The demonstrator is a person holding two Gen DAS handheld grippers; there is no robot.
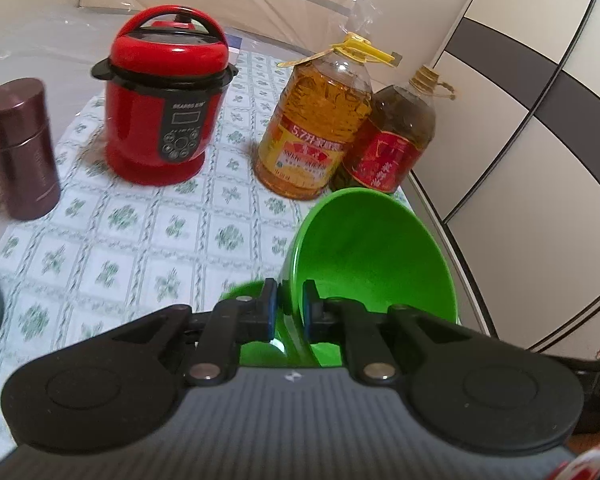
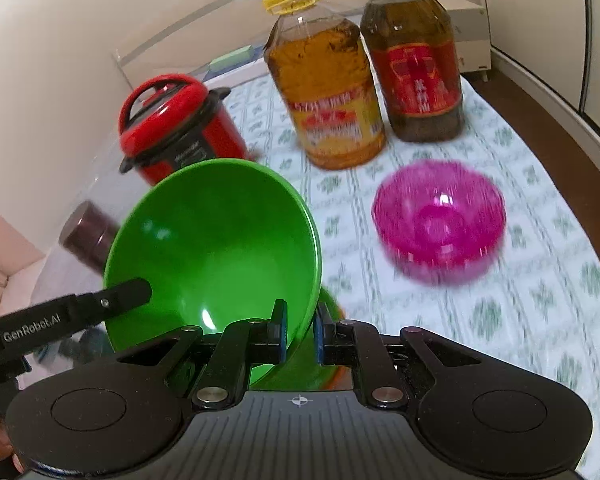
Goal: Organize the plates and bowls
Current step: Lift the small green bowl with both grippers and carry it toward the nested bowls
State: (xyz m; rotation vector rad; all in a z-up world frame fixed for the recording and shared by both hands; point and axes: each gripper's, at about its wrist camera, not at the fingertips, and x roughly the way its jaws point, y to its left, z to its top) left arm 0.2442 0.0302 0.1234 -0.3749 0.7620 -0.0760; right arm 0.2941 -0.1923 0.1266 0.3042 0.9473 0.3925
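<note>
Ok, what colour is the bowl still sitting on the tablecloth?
Translucent pink bowl, clearest in the right wrist view.

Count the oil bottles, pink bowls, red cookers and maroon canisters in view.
Oil bottles: 2
Pink bowls: 1
Red cookers: 1
Maroon canisters: 1
Total: 5

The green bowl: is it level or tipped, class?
Tipped. The green bowl stands steeply on edge, its inside facing the right wrist camera, rim pinched by both grippers' fingers.
</note>
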